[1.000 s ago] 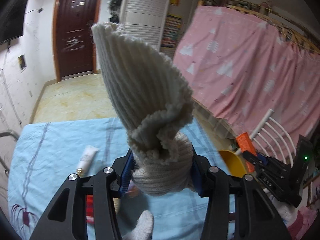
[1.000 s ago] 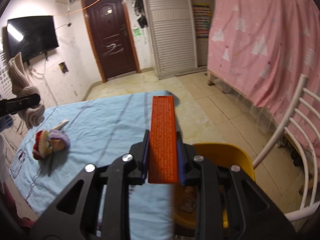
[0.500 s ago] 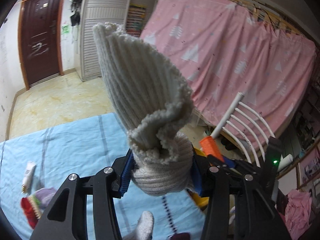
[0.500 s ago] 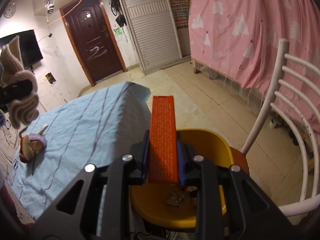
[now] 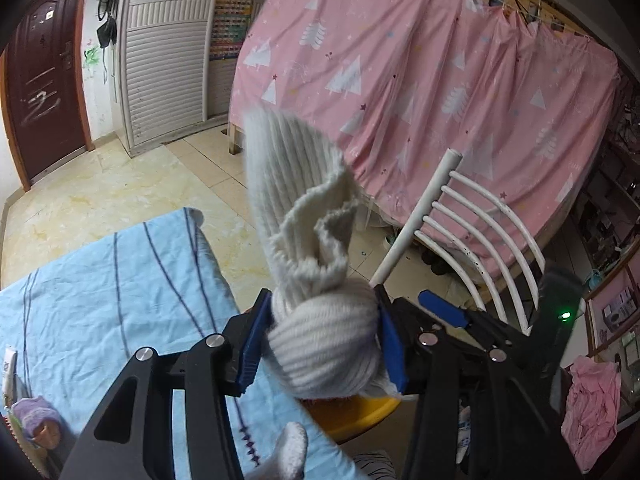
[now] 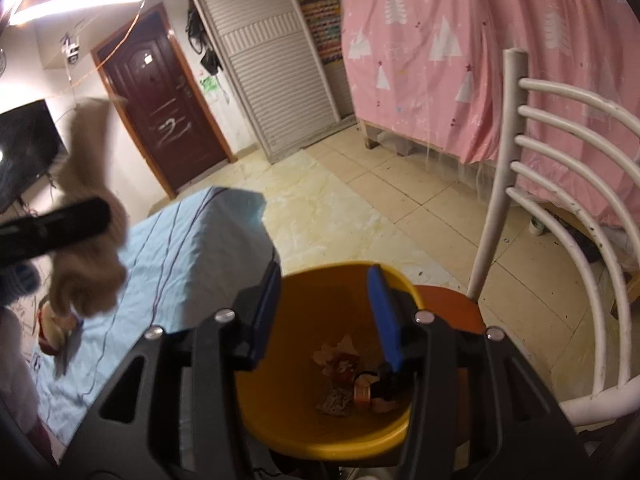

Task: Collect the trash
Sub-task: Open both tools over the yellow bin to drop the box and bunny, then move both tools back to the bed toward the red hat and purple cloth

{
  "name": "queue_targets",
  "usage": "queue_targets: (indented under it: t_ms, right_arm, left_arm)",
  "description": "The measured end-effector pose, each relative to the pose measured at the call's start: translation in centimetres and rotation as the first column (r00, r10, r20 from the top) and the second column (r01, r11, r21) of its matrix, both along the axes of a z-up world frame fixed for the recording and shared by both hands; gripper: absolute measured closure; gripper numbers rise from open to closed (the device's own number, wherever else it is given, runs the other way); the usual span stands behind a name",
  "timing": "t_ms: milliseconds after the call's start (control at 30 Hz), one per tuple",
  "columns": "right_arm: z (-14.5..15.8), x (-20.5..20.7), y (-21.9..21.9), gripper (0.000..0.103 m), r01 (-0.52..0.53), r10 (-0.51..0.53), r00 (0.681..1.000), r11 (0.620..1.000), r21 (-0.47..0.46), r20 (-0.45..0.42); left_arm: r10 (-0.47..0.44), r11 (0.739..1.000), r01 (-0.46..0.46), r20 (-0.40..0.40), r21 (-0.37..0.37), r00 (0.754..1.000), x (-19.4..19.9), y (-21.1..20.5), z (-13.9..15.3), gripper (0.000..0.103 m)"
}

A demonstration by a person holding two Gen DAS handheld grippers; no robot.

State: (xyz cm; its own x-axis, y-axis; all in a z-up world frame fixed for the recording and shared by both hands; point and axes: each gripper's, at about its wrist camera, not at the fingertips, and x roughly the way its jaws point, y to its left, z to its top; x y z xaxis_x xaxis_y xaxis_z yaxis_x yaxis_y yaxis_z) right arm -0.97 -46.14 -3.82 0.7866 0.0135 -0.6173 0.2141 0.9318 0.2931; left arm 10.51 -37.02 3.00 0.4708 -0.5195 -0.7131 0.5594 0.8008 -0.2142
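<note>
Left tongs [image 5: 322,344] clamp a cream ribbed knit sock [image 5: 316,312], balled at the pads, cuff flaring up, above the yellow plastic bin [image 6: 328,436]. Right tongs [image 6: 326,314] are opening with nothing between the blue pads, over the round bin holding crumpled scraps [image 6: 348,380]. Bin sits on a chair [image 6: 560,208] with white curved bars beside the surface's [image 5: 100,292] far corner, under wrinkled blue cloth.

Both wrist cams are looking forward-down along their fingers. Left is sitting close behind the sock [image 5: 320,320], facing chair [image 5: 476,232] and curtain [image 5: 440,92] — right is hovering right over the bin [image 6: 304,432]. Both are sharing chair, curtain, table [image 6: 200,248].
</note>
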Motion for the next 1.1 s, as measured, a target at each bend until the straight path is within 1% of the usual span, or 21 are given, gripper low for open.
queue_targets:
  t_ms: [167,267,500,600,667,833,1000,1100]
  right_arm:
    - [0.2,-0.4,-0.4,0.06,0.015,-0.015,1.0,1.0,0.002,0.014]
    - [0.4,-0.4,-0.2,0.06,0.009,-0.009,1.0,1.0,0.0,0.017]
    - [0.9,-0.3,1.8,0.06,-0.037,0.037,0.999,0.999,-0.016,0.028]
    - [1.4,-0.2,3.2,0.058,-0.064,0.065,0.997,0.998,-0.028,0.033]
    - [1.6,-0.1,4.4,0.05,-0.085,0.086,0.996,0.996,-0.039,0.033]
    - [1.9,0.5,7.3,0.05,-0.146,0.147,0.989,0.988,-0.051,0.028]
    - [2.3,1.5,11.0,0.049,-0.217,0.218,0.976,0.974,-0.068,0.015]
    - [2.6,2.3,12.8,0.046,-0.252,0.253,0.967,0.964,-0.08,0.008]
  left_arm:
    - [-0.014,1.0,0.014,0.005,0.012,1.0,-0.2,-1.3,-0.5,0.054]
    - [-0.018,1.0,0.018,0.001,0.017,1.0,-0.5,-1.6,-0.7,0.054]
    - [0.009,1.0,-0.009,-0.003,0.003,1.0,-0.5,0.3,-0.1,0.053]
    - [0.027,1.0,-0.027,0.005,-0.009,1.0,-0.6,1.8,0.4,0.052]
    - [0.043,0.999,-0.043,0.013,-0.016,0.999,-0.6,3.1,0.9,0.05]
    - [0.091,0.996,-0.09,0.034,-0.03,0.995,-0.8,6.9,1.9,0.042]
    - [0.151,0.988,-0.149,0.061,-0.043,0.987,-1.3,11.3,2.8,0.035]
    - [0.186,0.982,-0.182,0.069,-0.056,0.98,-1.4,13.8,3.3,0.031]
